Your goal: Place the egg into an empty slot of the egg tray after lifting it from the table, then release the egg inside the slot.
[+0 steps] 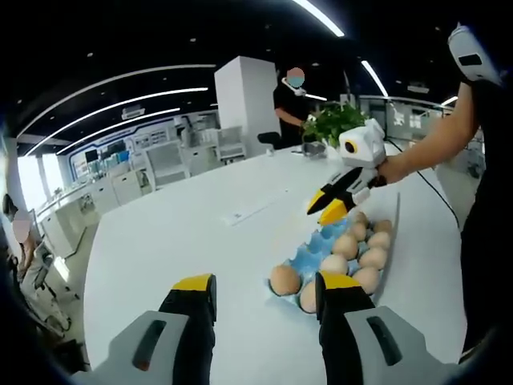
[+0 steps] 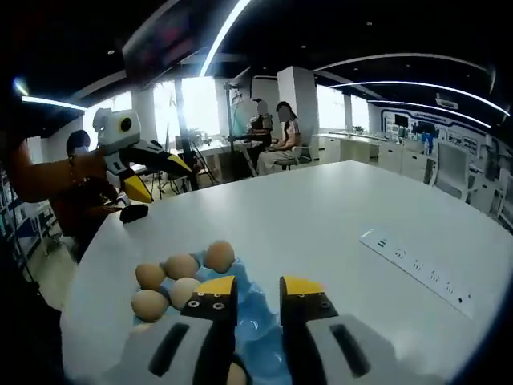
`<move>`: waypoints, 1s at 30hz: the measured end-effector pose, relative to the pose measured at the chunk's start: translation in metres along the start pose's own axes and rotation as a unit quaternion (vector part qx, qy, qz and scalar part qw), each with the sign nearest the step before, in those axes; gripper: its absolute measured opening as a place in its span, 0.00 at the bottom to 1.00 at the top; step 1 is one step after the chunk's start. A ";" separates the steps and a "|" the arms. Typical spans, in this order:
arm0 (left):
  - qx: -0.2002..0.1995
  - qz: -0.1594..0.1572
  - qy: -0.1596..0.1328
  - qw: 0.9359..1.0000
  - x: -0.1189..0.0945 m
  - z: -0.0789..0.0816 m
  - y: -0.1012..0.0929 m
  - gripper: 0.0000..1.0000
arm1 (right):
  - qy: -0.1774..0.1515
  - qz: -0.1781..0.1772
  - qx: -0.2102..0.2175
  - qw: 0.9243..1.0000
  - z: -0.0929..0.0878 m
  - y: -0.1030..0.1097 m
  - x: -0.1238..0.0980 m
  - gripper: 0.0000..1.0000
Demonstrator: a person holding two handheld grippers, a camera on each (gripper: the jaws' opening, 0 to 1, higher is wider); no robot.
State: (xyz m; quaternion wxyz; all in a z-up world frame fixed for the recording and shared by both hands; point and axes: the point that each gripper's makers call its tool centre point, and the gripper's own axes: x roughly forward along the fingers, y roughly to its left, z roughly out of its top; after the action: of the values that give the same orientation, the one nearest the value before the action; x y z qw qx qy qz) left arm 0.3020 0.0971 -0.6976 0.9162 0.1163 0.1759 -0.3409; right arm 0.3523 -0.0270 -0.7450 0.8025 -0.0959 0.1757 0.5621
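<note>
Blue egg tray (image 1: 308,255) sits near the white table's (image 1: 176,241) edge; nine eggs (image 1: 345,245) counted in its slots. Left gripper (image 1: 264,295) jaws parted, empty. Right gripper (image 2: 258,295) above tray, jaws apart, holding nothing.

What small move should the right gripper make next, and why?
Probably lift the right gripper straight up and away from the tray. Its jaws stand open with no egg between them, above bare blue slots, so there seems to be nothing left to release. Rising straight up would keep it off the eggs beside it.
</note>
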 end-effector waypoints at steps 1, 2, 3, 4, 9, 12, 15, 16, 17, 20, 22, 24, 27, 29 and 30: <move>0.000 0.001 0.000 1.000 0.000 0.000 0.000 0.50 | 0.006 0.006 -0.012 1.000 0.000 0.004 0.004 0.21; -0.001 0.001 0.000 1.000 -0.001 0.000 0.001 0.50 | 0.009 0.013 -0.015 1.000 -0.001 0.009 0.011 0.21; 0.000 0.002 0.001 1.000 -0.001 0.000 0.001 0.50 | 0.009 0.016 -0.012 1.000 -0.001 0.011 0.014 0.21; 0.000 0.002 0.002 1.000 -0.001 0.000 0.001 0.50 | 0.015 0.017 -0.018 1.000 -0.002 0.013 0.018 0.21; 0.000 0.001 0.002 1.000 -0.001 0.000 0.001 0.50 | 0.017 0.017 -0.010 1.000 -0.002 0.013 0.026 0.21; 0.000 0.002 0.001 1.000 0.000 0.000 0.001 0.50 | 0.019 0.016 -0.013 1.000 -0.002 0.010 0.023 0.21; 0.000 0.003 -0.001 1.000 -0.001 0.001 0.002 0.50 | 0.024 0.013 -0.015 1.000 -0.005 0.007 0.014 0.21; 0.000 0.002 0.000 1.000 -0.001 0.000 0.002 0.50 | 0.027 0.011 -0.012 1.000 -0.008 0.003 0.010 0.21; 0.000 0.002 0.001 1.000 -0.001 0.000 0.002 0.50 | 0.029 0.008 -0.011 0.999 -0.009 0.001 0.007 0.21; -0.001 0.002 0.002 1.000 -0.001 -0.001 0.002 0.50 | 0.027 -0.003 -0.008 1.000 -0.013 -0.008 -0.007 0.21; 0.000 0.001 0.002 1.000 -0.001 -0.001 0.001 0.50 | 0.032 -0.009 -0.009 0.999 -0.016 -0.012 -0.012 0.21; 0.000 0.000 0.002 1.000 0.000 0.000 0.000 0.50 | 0.038 -0.016 -0.010 0.999 -0.021 -0.017 -0.021 0.21; 0.001 0.001 0.001 1.000 0.000 0.000 0.001 0.50 | 0.040 -0.025 -0.009 0.999 -0.026 -0.024 -0.032 0.21; 0.001 0.001 0.001 1.000 0.000 0.000 0.001 0.50 | 0.040 -0.034 -0.005 0.999 -0.028 -0.030 -0.040 0.21; 0.001 0.001 0.002 1.000 0.000 0.000 0.001 0.50 | 0.041 -0.036 -0.005 0.999 -0.029 -0.030 -0.041 0.21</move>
State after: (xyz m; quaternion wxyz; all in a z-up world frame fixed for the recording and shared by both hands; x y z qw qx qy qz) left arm 0.3029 0.0973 -0.6974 0.9160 0.1182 0.1768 -0.3400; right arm 0.3632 -0.0836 -0.7571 0.8137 -0.1291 0.2019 0.5297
